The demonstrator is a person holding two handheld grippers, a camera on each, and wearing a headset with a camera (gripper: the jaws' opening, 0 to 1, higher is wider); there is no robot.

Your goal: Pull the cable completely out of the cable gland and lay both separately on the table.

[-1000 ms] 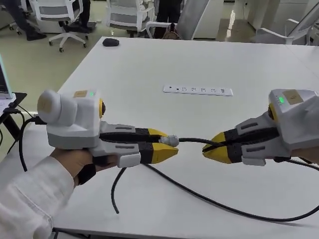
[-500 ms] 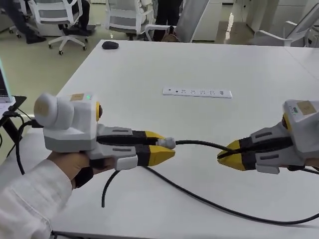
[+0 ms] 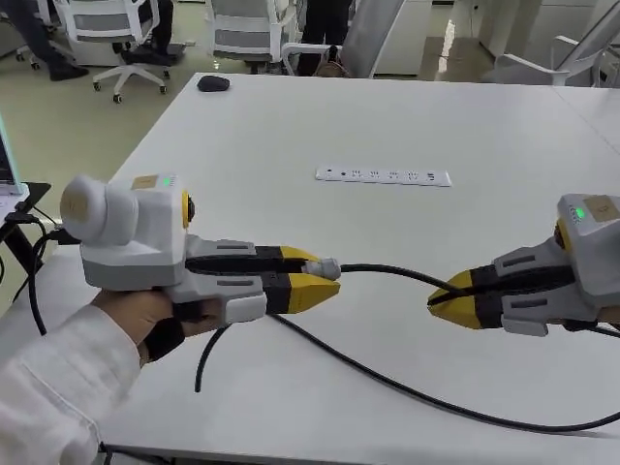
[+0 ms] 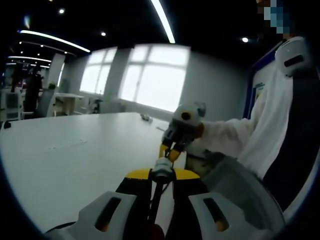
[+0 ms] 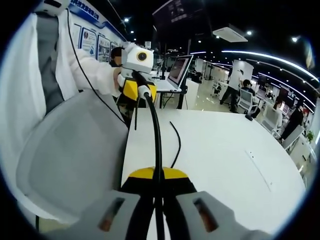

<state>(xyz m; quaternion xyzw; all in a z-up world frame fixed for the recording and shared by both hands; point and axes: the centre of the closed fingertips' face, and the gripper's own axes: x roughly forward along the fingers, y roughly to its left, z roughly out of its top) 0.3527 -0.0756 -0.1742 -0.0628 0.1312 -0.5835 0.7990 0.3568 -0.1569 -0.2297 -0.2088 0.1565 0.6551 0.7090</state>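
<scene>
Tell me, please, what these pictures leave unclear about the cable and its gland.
- Cable gland: head view, mostly hidden inside the left hand-held gripper; its tip pokes out.
- Cable: head view, cut off by the right edge.
- Dark object on the table's far corner: too small to name.

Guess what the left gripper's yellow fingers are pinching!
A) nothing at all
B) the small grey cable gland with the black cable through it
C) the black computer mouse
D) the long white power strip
B: the left gripper is shut on the small grey cable gland, and the black cable runs from it across to the right gripper, which grips the cable itself.
</scene>
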